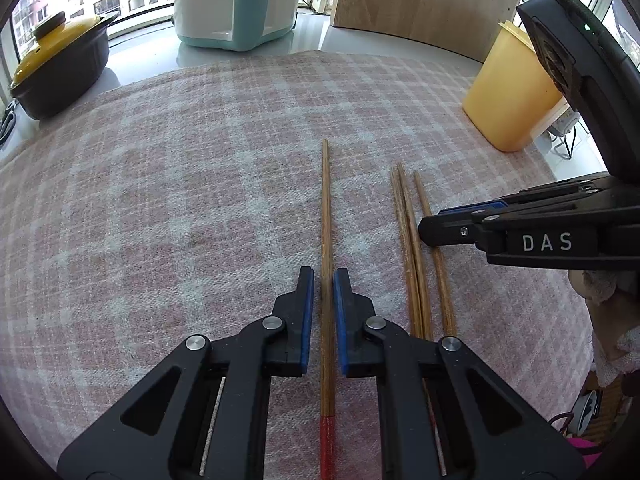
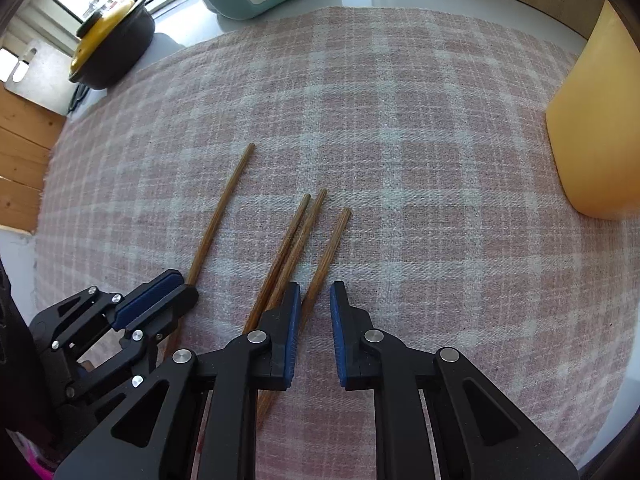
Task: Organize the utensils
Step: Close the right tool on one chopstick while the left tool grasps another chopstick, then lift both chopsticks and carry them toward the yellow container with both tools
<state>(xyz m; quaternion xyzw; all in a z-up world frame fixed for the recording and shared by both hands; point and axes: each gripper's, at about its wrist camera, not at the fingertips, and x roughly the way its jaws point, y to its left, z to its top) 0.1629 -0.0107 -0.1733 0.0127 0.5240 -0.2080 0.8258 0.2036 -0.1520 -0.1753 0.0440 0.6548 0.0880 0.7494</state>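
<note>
Nearest the left wrist camera, the left tongs (image 1: 323,280) straddle a single brown wooden chopstick with a red-painted butt (image 1: 326,216), which lies alone on the pink-and-white checked cloth (image 1: 200,160) covering the worktop. The blue pads (image 1: 340,312) stand nearly together on either side of it; a thin gap seems to remain on the left side, so I judge them almost shut but not yet pressing, though the fisheye view makes that uncertain.

Just beside it, toward the cloth's right edge, lie three more brown wooden chopsticks (image 2: 298,248), two touching and one slightly apart. The right tongs (image 2: 315,304) hover over the outermost of these. Its jaws are narrowly apart, and the stick sits against the left pad rather than centred.

Further off, a tall yellow plastic container (image 1: 508,96) stands at the cloth's far right corner. It is the likely destination. A black pot with a yellow lid (image 1: 60,64) sits off the far left corner, and a teal-and-white appliance (image 1: 236,4) stands beyond the far edge.

Risks:
- An off-centre grip on the right could make the stick pivot or roll out when lifted.
- Pads closing against the cloth may pinch the fabric and drag the neighbouring sticks.
- The right tongs may catch the adjoining pair, as these lie close.
- Both tools work near each other, so a sideways lift could bring them into collision.
</note>
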